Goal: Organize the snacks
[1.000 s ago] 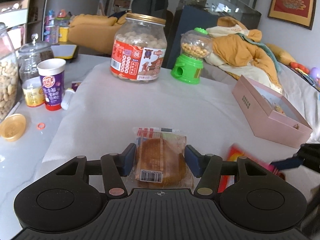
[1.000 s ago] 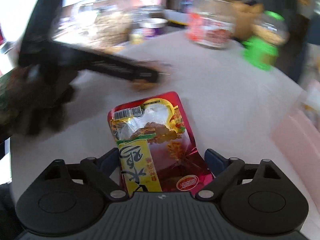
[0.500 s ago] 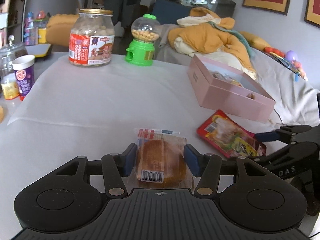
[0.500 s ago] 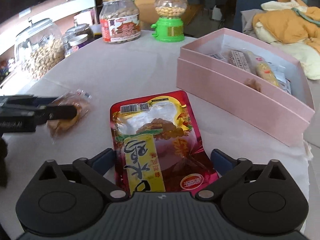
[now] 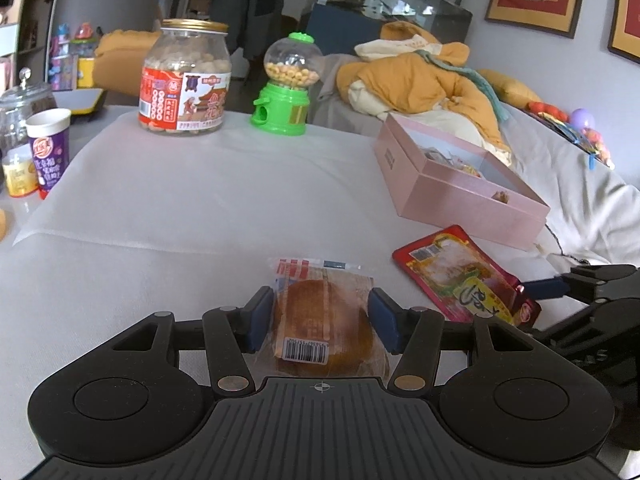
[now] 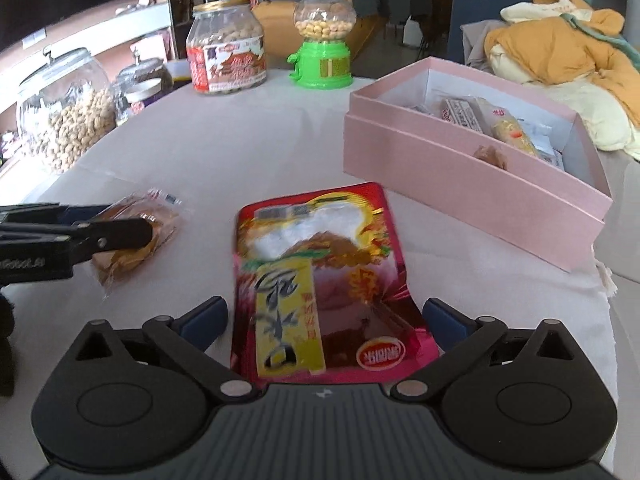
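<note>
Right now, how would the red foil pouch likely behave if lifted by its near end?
The red foil pouch looks thin and creased, so it would probably droop. Its glossy film may slip between the right gripper fingers, which stand wide of it. Flat, so rolling seems unlikely.

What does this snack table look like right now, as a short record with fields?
left claw: closed on clear-wrapped round brown cake
right claw: open around red foil snack pouch
open pink cardboard box: several wrapped snacks inside
far edge: red-labelled plastic jar, green candy dispenser
</note>
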A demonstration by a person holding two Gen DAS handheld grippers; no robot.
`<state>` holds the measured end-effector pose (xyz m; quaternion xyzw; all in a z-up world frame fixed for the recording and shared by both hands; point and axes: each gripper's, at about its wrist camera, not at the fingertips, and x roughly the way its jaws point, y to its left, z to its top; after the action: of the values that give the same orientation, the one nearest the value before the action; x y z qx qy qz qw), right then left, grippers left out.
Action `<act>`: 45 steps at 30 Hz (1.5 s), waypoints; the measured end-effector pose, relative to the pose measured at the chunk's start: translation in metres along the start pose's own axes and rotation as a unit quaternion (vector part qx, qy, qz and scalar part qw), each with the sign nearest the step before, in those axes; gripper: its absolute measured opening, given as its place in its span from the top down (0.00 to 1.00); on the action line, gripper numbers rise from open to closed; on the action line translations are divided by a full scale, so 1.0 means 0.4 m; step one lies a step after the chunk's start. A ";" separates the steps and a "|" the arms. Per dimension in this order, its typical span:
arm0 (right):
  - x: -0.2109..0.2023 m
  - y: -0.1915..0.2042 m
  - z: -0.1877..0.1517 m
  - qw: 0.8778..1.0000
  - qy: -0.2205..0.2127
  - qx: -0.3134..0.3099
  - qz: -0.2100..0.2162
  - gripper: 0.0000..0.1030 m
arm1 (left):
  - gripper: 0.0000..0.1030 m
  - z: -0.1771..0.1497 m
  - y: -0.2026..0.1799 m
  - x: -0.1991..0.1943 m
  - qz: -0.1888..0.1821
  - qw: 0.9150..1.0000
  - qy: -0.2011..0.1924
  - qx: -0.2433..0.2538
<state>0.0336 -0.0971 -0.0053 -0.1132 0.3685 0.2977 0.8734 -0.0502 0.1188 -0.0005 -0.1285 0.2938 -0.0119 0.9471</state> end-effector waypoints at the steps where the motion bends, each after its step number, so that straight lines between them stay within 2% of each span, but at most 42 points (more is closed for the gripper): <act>1: -0.007 0.001 0.001 1.000 0.005 0.000 0.007 0.00 | 0.42 0.000 -0.001 0.000 0.000 1.000 0.000 0.000; 4: -0.034 -0.010 -0.001 0.999 -0.004 0.023 0.036 0.00 | 0.42 0.000 0.000 0.000 0.000 1.000 0.000 0.000; 7: -0.061 -0.029 0.008 0.998 -0.028 0.040 0.034 0.00 | 0.42 0.000 0.001 0.000 0.000 1.000 0.000 0.000; 9: -0.075 -0.046 0.020 0.997 -0.051 0.051 0.003 0.00 | 0.42 0.000 0.000 0.000 0.000 1.000 0.000 0.000; 12: -0.066 -0.083 0.037 0.992 -0.063 0.077 -0.073 0.00 | 0.42 0.000 0.001 0.000 0.000 1.000 0.000 0.000; 15: -0.025 -0.101 0.034 0.985 -0.039 0.068 -0.154 0.01 | 0.42 -0.001 0.000 0.000 0.000 1.000 0.000 -0.001; 16: -0.012 -0.107 0.027 0.984 -0.027 0.065 -0.165 0.01 | 0.42 -0.001 0.000 0.000 -0.001 1.000 0.000 -0.001; 17: 0.000 -0.112 0.018 0.984 -0.017 0.067 -0.165 0.02 | 0.42 -0.001 0.000 0.000 -0.001 1.000 0.000 -0.001; 30: -0.039 -0.175 -0.028 0.983 -0.035 0.147 -0.102 0.01 | 0.42 -0.001 0.001 -0.001 0.000 1.000 0.000 0.000; 34: -0.069 -0.164 -0.020 0.984 -0.051 0.162 -0.053 0.01 | 0.42 -0.001 0.000 -0.001 0.001 1.000 0.000 0.000; 37: -0.055 -0.124 0.013 0.988 -0.029 0.145 -0.049 0.01 | 0.42 -0.001 0.001 -0.002 0.000 1.000 -0.001 0.000; 41: -0.025 -0.030 0.035 0.995 -0.029 0.076 -0.051 0.01 | 0.42 -0.002 0.000 -0.004 -0.001 1.000 -0.001 -0.003; 45: 0.022 0.039 0.027 0.999 -0.001 0.018 -0.038 0.00 | 0.42 -0.003 0.000 -0.005 -0.002 1.000 -0.002 -0.005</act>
<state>0.0353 -0.0762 -0.0035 -0.1111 0.3683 0.2572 0.8865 -0.0524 0.1187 -0.0003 -0.1342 0.2917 -0.0117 0.9470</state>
